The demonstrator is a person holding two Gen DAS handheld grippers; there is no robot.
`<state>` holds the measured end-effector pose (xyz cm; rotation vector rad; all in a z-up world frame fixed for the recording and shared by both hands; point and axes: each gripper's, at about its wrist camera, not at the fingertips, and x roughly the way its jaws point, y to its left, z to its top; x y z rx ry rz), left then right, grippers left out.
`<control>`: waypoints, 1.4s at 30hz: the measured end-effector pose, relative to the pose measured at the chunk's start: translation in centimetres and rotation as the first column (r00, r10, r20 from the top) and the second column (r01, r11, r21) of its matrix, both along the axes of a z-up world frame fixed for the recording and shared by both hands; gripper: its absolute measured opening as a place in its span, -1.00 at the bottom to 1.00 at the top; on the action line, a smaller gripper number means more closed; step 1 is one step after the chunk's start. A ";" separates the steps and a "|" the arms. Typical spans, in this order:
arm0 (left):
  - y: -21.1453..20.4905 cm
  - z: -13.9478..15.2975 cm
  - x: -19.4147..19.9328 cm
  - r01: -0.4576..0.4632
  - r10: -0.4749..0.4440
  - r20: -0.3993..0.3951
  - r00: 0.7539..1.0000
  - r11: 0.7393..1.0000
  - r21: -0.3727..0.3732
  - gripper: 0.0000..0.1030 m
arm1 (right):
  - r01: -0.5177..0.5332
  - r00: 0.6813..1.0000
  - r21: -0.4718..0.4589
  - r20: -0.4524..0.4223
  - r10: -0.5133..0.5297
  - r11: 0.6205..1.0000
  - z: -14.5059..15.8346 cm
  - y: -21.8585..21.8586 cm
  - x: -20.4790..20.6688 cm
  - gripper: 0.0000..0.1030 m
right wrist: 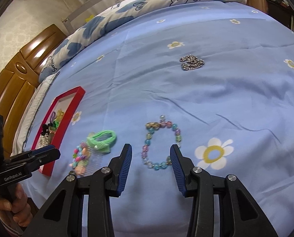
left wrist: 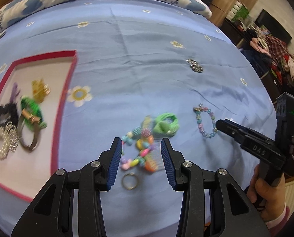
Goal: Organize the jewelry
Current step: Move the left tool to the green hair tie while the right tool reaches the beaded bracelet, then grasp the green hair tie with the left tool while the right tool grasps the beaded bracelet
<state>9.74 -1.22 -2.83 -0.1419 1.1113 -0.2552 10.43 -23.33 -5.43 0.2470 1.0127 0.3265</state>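
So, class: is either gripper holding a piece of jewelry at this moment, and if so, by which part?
Nothing is held. The left gripper hangs open over the colourful bead bracelet, and the right gripper is open around the pastel bead bracelet.

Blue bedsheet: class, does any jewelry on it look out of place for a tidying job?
Yes. A silver chain lies bunched alone far up the bedsheet, well apart from the red tray where other pieces sit. The beaded bracelet and green hair tie also lie loose outside it.
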 end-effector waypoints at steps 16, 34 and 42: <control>-5.5 -3.7 3.9 0.136 -0.131 -0.062 0.989 0.986 0.095 -0.30 | -0.019 0.999 -0.060 -0.030 0.017 0.998 -2.5 -0.6 2.5 -0.22; -3.8 -1.1 2.7 0.125 -0.126 0.031 0.992 0.991 0.045 -0.84 | 0.015 1.000 -0.023 0.024 -0.014 1.000 -0.8 -1.0 1.7 -0.86; -1.0 1.0 1.4 0.061 -0.061 0.072 0.996 0.998 0.002 -0.84 | -0.020 0.997 -0.001 0.071 0.020 1.000 1.6 0.4 1.0 -0.86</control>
